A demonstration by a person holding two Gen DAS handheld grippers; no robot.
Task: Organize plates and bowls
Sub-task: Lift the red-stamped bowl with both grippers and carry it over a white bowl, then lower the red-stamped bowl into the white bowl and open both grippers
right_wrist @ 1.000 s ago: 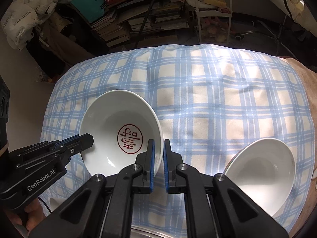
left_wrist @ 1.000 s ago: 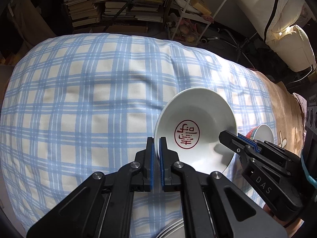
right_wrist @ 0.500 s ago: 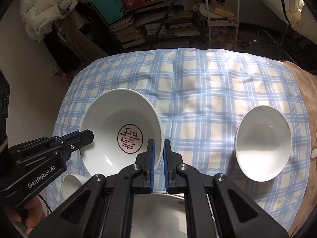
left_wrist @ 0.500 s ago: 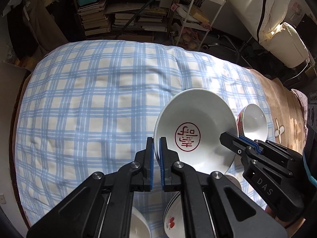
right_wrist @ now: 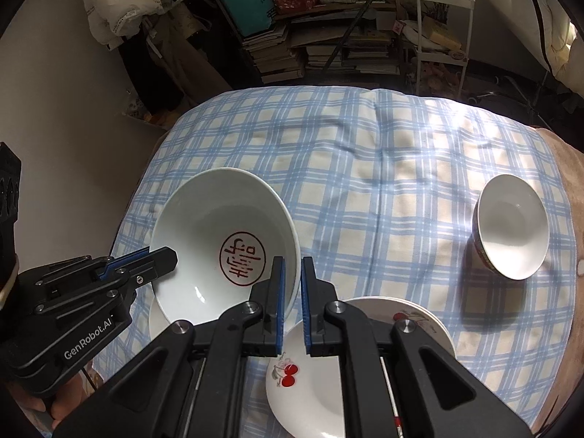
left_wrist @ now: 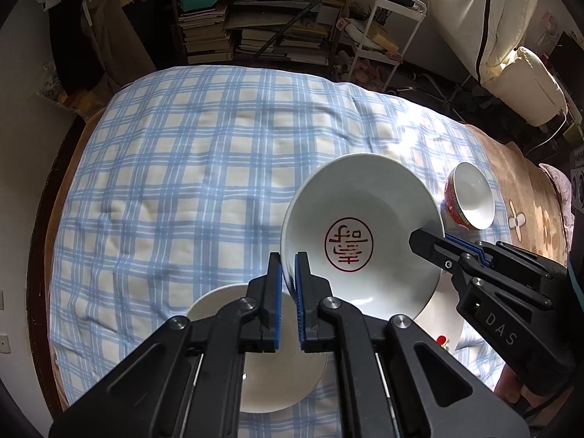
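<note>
A large white bowl with a red seal mark (left_wrist: 365,233) (right_wrist: 222,244) hangs tilted above the checked cloth. My left gripper (left_wrist: 287,261) is shut on its left rim, and my right gripper (right_wrist: 291,266) is shut on the opposite rim. Each gripper shows in the other's view, the right gripper (left_wrist: 419,235) at the bowl's right rim and the left gripper (right_wrist: 169,253) at its left rim. Below lie a plain white plate (left_wrist: 219,306) and cherry-print plates (right_wrist: 365,376). A small bowl with a red outside (left_wrist: 472,200) (right_wrist: 511,231) stands at the right.
A blue and white checked cloth (left_wrist: 175,168) covers the soft surface, with a brown blanket (left_wrist: 525,182) along its right side. Stacked books on shelves (left_wrist: 262,36), a white wire cart (left_wrist: 387,29) and a white cushion (left_wrist: 525,84) stand beyond the far edge.
Both grippers have lifted the seal bowl and drawn it back toward the near side. Plates below have come into view, and the small bowl now sits farther away.
</note>
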